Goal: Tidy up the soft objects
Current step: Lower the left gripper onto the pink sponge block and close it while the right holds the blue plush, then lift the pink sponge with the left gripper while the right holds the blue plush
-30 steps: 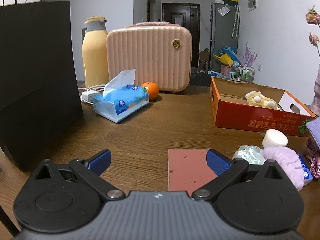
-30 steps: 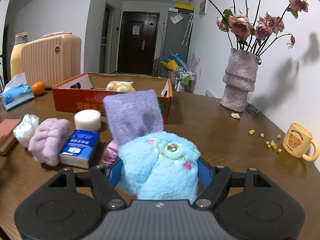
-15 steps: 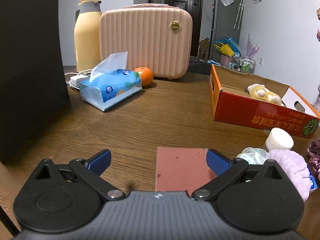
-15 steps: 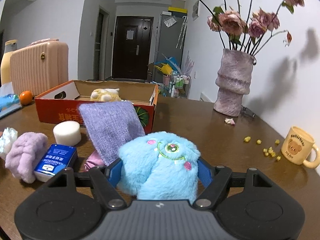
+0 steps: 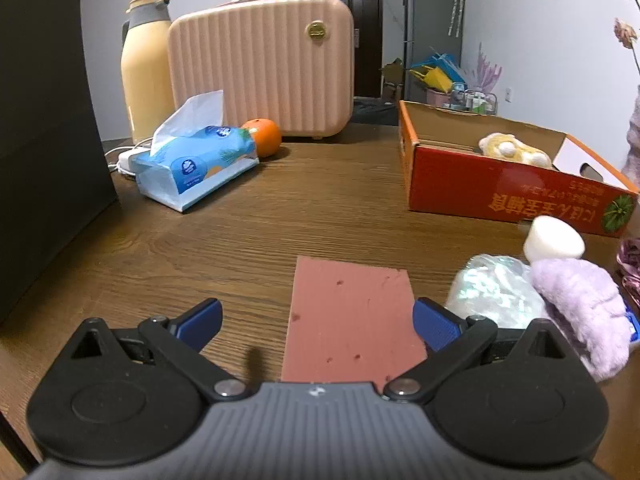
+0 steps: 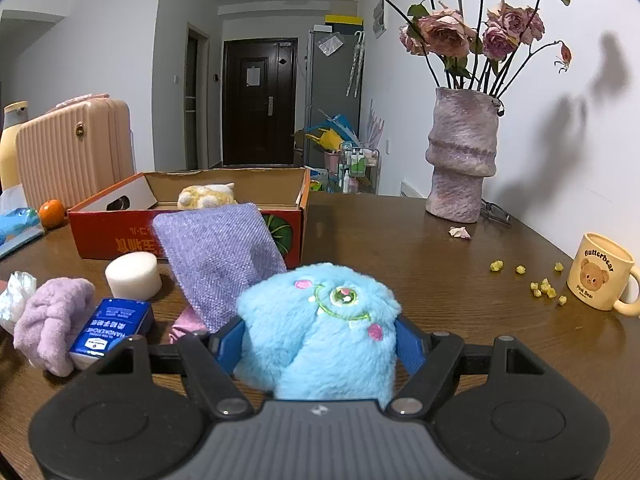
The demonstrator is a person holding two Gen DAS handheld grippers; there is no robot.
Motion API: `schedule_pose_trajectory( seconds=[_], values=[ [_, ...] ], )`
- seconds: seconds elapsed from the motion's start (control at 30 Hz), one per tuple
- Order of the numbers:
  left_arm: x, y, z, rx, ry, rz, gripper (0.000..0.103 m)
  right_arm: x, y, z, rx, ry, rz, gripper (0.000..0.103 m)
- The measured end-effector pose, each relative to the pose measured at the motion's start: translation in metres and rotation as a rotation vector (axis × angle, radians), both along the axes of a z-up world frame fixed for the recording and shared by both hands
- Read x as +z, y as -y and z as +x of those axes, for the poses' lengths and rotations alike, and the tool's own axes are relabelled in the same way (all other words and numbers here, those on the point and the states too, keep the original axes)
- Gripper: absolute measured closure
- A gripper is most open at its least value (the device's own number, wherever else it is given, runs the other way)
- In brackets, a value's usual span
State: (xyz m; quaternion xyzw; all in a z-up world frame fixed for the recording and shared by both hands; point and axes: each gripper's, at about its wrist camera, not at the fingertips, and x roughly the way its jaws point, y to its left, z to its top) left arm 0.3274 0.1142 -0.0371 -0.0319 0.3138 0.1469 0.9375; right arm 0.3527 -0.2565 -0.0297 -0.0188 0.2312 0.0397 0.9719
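Gripping a blue plush toy (image 6: 320, 328) at lower centre of its view, the right tool (image 6: 320, 346) has both pads pressed into the fur; the left tool (image 5: 316, 322) stands wide and empty over a pink sponge block (image 5: 352, 320) lying flat on the bench (image 5: 320, 208). The step in hand looks like carrying the toy; next, it likely needs lifting over the front wall of the red cardboard box (image 6: 192, 236), left of centre, where a yellow plush (image 6: 206, 196) lies.
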Motion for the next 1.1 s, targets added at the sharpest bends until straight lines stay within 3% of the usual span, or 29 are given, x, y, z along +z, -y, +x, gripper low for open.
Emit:
schedule_pose_trajectory(
  seconds=[0.33, 0.5, 0.6, 0.63, 1.1],
  values=[
    [-0.005, 0.015, 0.002, -0.020, -0.024, 0.062, 0.000, -0.001, 0.000, -0.002, -0.003, 0.002, 0.002, 0.028],
    [-0.012, 0.009, 0.007, -0.009, -0.066, 0.043, 0.001, -0.001, 0.000, -0.002, -0.003, 0.002, 0.002, 0.028],
    [-0.014, 0.008, 0.009, -0.022, -0.085, 0.031, 0.031, -0.001, 0.000, -0.002, -0.003, 0.002, 0.002, 0.028],
    [-0.015, 0.008, 0.009, -0.031, -0.091, 0.019, 0.033, -0.001, 0.000, -0.002, -0.003, 0.001, 0.002, 0.028],
    [0.003, 0.010, -0.007, -0.005, 0.018, 0.052, 0.032, 0.001, -0.001, -0.009, 0.002, 0.035, 0.012, 0.028]
  ],
)
